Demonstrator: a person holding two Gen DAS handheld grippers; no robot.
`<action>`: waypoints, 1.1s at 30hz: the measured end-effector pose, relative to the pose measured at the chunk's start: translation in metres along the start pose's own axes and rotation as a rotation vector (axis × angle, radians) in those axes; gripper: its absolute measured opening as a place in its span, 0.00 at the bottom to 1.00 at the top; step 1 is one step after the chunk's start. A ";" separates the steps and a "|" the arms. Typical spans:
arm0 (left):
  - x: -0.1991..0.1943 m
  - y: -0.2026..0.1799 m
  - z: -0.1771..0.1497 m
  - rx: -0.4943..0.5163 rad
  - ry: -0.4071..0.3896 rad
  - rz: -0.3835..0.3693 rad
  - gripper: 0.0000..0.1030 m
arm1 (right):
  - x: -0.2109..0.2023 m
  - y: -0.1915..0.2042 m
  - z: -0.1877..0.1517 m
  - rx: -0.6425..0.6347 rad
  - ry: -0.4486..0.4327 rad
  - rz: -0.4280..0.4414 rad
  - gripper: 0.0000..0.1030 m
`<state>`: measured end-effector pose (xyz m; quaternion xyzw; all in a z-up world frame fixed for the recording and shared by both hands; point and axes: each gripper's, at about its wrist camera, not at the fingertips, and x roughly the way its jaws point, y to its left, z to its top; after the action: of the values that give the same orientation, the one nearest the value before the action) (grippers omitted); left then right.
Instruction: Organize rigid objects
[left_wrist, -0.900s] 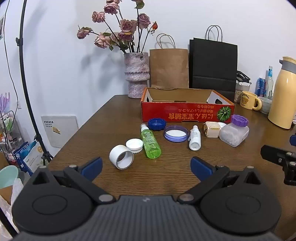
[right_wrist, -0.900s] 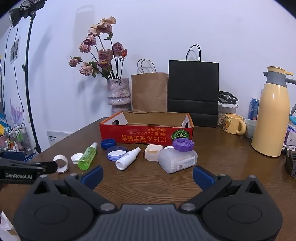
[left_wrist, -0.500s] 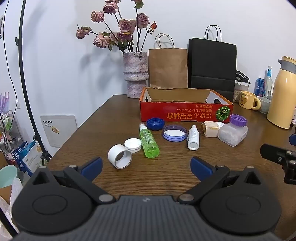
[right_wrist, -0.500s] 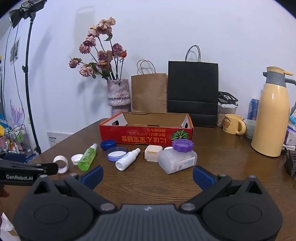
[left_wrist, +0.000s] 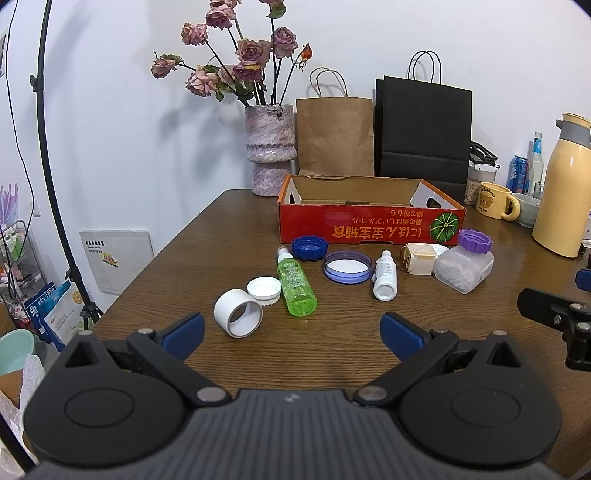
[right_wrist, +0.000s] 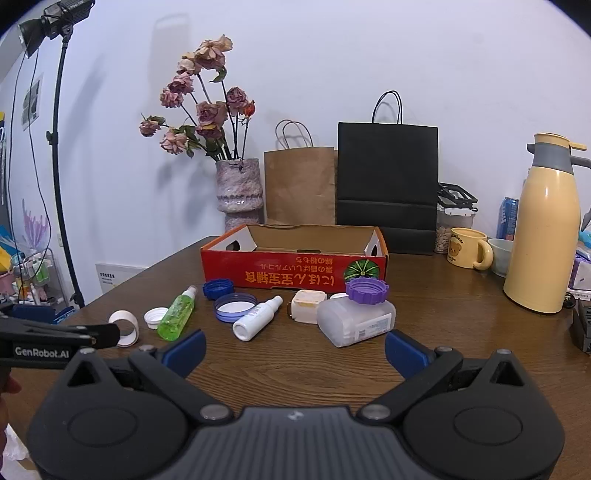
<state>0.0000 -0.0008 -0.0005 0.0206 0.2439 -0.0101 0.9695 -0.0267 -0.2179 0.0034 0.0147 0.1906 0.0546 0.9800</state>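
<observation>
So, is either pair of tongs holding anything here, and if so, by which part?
Nothing is held. The left tongs and the right tongs are both open over bare table, short of the green bottle and the purple-capped jar.

a plain white wall (right_wrist: 332, 55) backs the dark wooden table (left_wrist: 229, 236). a black light stand (left_wrist: 51, 166) rises at the left, beside a wire rack (left_wrist: 18, 258) on the floor.
</observation>
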 end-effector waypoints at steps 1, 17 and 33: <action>0.000 0.000 0.000 0.000 0.000 0.000 1.00 | 0.000 0.000 0.000 0.000 0.000 0.000 1.00; 0.000 0.000 0.000 0.000 -0.002 -0.001 1.00 | -0.002 0.002 0.001 0.000 -0.003 0.001 1.00; -0.001 -0.004 0.007 0.001 -0.005 -0.003 1.00 | -0.006 0.006 0.006 -0.005 -0.007 0.002 1.00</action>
<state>0.0026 -0.0049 0.0060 0.0209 0.2414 -0.0116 0.9701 -0.0309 -0.2125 0.0117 0.0128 0.1871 0.0559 0.9807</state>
